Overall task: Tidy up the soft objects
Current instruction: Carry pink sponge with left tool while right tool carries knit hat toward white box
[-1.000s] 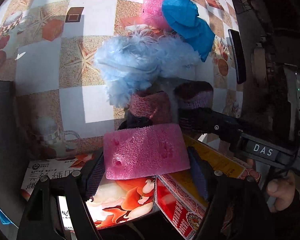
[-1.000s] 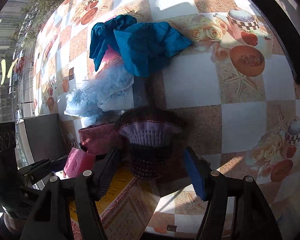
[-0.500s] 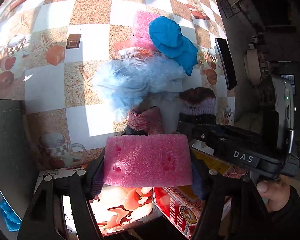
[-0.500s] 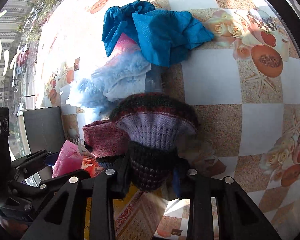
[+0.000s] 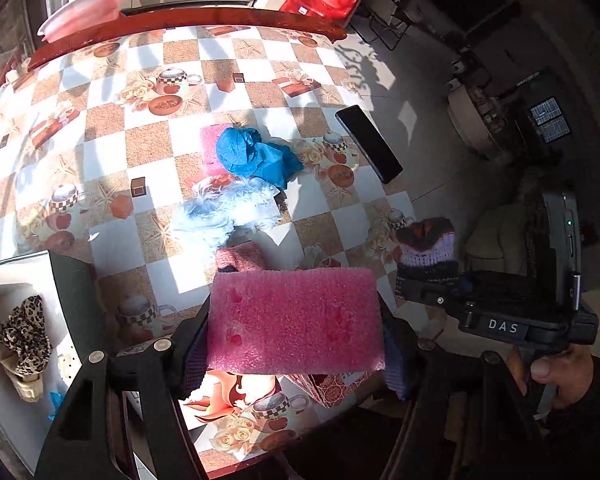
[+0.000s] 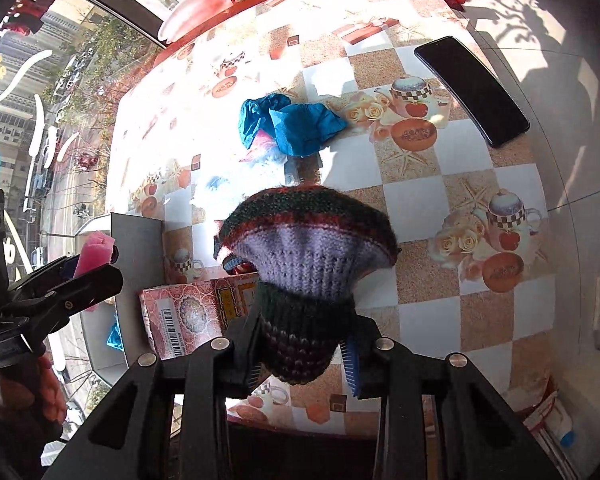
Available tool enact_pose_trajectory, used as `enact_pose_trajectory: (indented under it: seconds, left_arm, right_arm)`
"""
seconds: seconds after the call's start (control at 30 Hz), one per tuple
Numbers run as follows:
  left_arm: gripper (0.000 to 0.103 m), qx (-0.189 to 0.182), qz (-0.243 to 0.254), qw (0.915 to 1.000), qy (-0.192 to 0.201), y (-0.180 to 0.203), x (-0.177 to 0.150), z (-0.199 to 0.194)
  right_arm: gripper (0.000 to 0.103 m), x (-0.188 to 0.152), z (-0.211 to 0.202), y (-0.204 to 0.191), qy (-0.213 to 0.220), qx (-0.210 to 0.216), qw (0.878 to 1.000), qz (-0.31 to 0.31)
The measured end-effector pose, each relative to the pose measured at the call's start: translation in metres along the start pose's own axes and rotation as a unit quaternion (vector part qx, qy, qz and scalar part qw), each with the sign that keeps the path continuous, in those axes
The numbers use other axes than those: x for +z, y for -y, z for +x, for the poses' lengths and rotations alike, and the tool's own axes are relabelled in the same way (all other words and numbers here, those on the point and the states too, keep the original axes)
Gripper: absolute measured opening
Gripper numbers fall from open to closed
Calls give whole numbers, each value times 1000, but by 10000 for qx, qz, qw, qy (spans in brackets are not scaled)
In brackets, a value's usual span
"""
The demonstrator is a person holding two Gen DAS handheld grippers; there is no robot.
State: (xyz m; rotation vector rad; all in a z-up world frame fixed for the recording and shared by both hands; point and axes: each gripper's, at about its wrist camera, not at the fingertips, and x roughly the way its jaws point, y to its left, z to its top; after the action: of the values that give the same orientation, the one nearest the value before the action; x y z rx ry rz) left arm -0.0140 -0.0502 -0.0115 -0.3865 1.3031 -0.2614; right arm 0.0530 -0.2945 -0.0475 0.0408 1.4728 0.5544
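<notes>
Foam block (image 5: 294,320), light and squashy, sits clamped across its ends in the left gripper (image 5: 294,344), while the right gripper (image 6: 304,350) pinches the floppy knitted hat (image 6: 306,256) by its dark cuff at six o'clock.

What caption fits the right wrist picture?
Right tool shut on a knitted hat, lifted above the checkered table.

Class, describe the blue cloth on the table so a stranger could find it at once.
Start at the checked table and find the black phone near its edge. Just beside it lies a crumpled blue cloth, overlapping a pink sponge; it is deep blue and smooth, unlike the pale fluffy piece beside it.
</notes>
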Motion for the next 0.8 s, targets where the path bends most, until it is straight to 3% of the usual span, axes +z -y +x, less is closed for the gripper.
enact_pose_trajectory:
  seconds: [0.17,0.57,0.8]
  left_arm:
    - [73,139,351,9993,43,12,-26,-14]
    - [73,1014,25,9938,463,-27,-96,-53]
    - [73,1079,-320,9925,479,-53,-122,-68]
  right_arm:
    - [34,-25,-19,-33,132,-95,9997,-176]
    - [34,-67,-4,-137,87,-73,9904,-1378]
    - [34,-75,2,-167,231,-59,9846,-1731]
